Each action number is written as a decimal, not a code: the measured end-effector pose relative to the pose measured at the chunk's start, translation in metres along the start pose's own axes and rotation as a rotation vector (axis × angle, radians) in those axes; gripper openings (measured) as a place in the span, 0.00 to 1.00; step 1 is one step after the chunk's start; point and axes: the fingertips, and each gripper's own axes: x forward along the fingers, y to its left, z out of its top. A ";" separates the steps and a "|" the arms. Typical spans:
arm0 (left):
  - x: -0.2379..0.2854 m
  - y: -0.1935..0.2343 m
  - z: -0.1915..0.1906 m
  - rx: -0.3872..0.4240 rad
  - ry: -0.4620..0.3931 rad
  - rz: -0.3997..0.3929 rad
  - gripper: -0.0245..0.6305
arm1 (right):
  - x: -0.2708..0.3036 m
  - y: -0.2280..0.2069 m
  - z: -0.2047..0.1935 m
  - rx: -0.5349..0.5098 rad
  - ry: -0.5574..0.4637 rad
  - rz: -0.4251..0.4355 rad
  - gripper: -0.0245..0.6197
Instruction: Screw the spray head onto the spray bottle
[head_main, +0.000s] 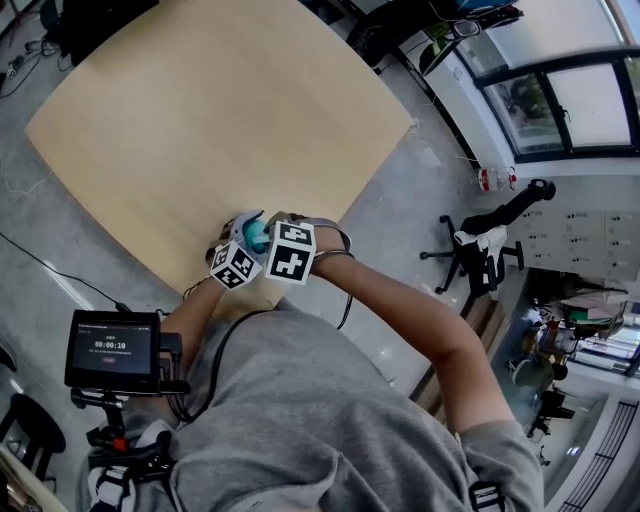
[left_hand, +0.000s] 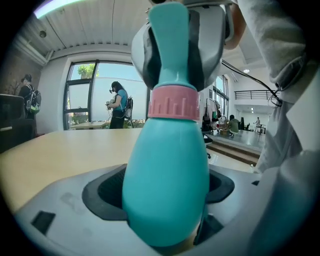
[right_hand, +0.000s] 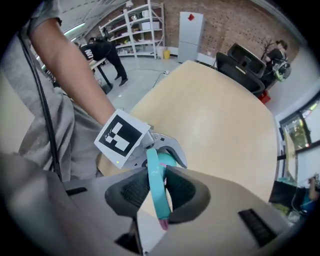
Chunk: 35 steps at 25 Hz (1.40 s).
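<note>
a pale wooden table (head_main: 200, 130) with rounded corners fills the upper left, standing on grey floor (head_main: 400, 220).

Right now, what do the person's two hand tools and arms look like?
The left gripper and right gripper have pale grey plastic bodies with dark ribbed pads. Each carries a white cube with black square markers. A black cable trails beside one arm. The shirt is grey and short-sleeved.

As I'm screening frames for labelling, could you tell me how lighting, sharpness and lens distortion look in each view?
Head view: even daylight, table edges bowed by the lens, no glare. Left gripper view: spray bottle looms close and slightly soft, bright window behind, dark corners. Right gripper view: strong fisheye, spray head reasonably sharp.
</note>
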 end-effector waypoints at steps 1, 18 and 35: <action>0.001 0.000 0.000 0.007 0.005 0.006 0.62 | 0.000 -0.001 0.000 0.028 -0.002 0.008 0.19; 0.001 -0.003 -0.009 0.086 0.072 0.075 0.62 | -0.001 0.001 0.006 0.214 -0.034 0.023 0.19; -0.057 -0.006 -0.020 0.176 0.108 -0.102 0.64 | 0.006 -0.002 0.016 -0.004 -0.014 -0.094 0.19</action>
